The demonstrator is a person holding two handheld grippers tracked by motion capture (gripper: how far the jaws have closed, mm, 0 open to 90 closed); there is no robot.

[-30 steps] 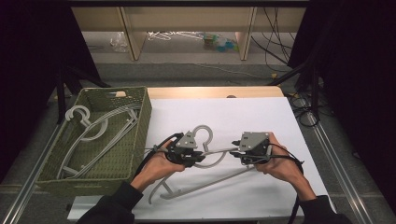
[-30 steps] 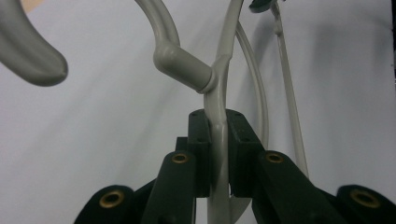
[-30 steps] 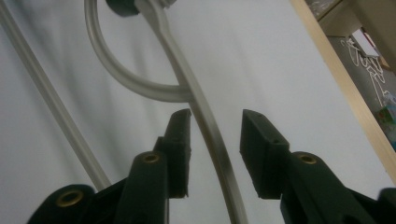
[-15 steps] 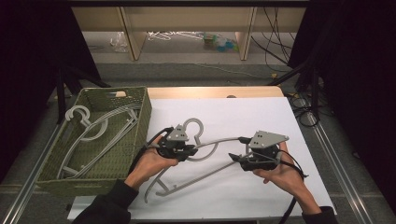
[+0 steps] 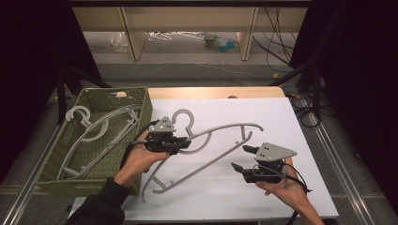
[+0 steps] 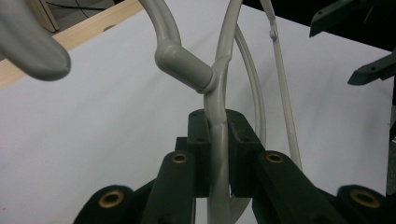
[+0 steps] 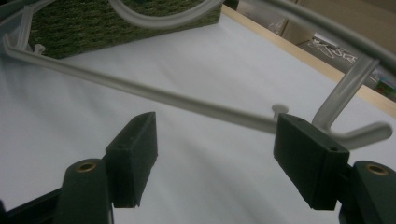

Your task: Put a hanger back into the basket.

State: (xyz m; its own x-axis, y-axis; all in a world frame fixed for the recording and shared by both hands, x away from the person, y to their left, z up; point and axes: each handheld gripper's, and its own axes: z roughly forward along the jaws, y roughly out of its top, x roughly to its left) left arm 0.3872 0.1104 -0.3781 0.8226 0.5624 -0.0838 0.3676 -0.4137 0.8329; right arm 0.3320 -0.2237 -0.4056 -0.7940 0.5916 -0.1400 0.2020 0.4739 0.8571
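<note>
The left gripper has its fingers clamped on the grey hanger near its hook; the hanger's long axis runs toward 4 o'clock. The right gripper, fingers just opened and empty, sits beside the far end; the basket lies at 9 o'clock on the counter.

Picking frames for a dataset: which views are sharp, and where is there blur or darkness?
High view: table evenly lit, surroundings dark. Left gripper view: hanger sharp between the pads, hook tip blurred. Right gripper view: pads crisp, hanger bar smeared, basket soft.

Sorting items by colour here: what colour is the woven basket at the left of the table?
Olive green basket, clearest in the high view.
</note>
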